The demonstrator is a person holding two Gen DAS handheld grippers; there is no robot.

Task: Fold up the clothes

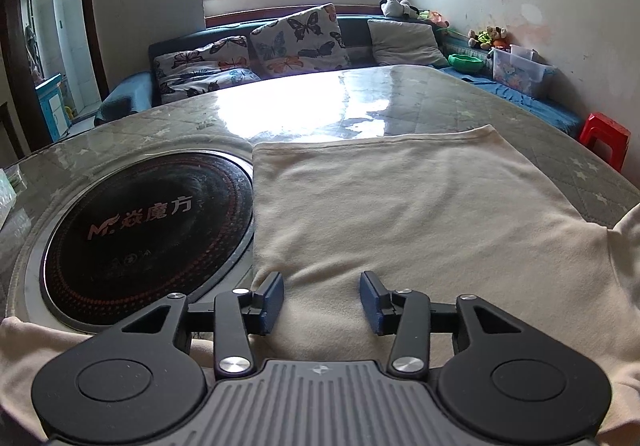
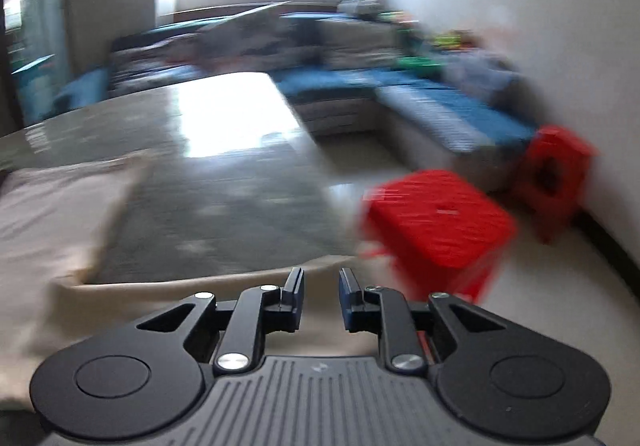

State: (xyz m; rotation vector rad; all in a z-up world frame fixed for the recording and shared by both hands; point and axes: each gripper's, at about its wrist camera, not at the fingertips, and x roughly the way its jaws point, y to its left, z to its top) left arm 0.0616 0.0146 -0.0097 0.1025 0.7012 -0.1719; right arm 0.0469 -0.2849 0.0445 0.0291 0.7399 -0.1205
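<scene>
A cream shirt (image 1: 400,206) lies flat on the table, its straight hem toward the far side. A sleeve spreads out to the right. My left gripper (image 1: 322,286) hovers low over the near part of the shirt, open, with only flat cloth beneath the gap. The right wrist view is blurred. It shows the shirt (image 2: 52,214) at the left and a strip of its cloth (image 2: 224,282) running under the fingers. My right gripper (image 2: 321,278) stands at the table's right edge, narrowly open, with nothing pinched between its blue pads.
A round black induction cooker (image 1: 140,234) is set into the glass-topped table (image 1: 320,102), and the shirt's left edge touches it. Two red stools (image 2: 436,214) (image 2: 556,174) stand on the floor to the right. A blue sofa with cushions (image 1: 296,38) lines the far walls.
</scene>
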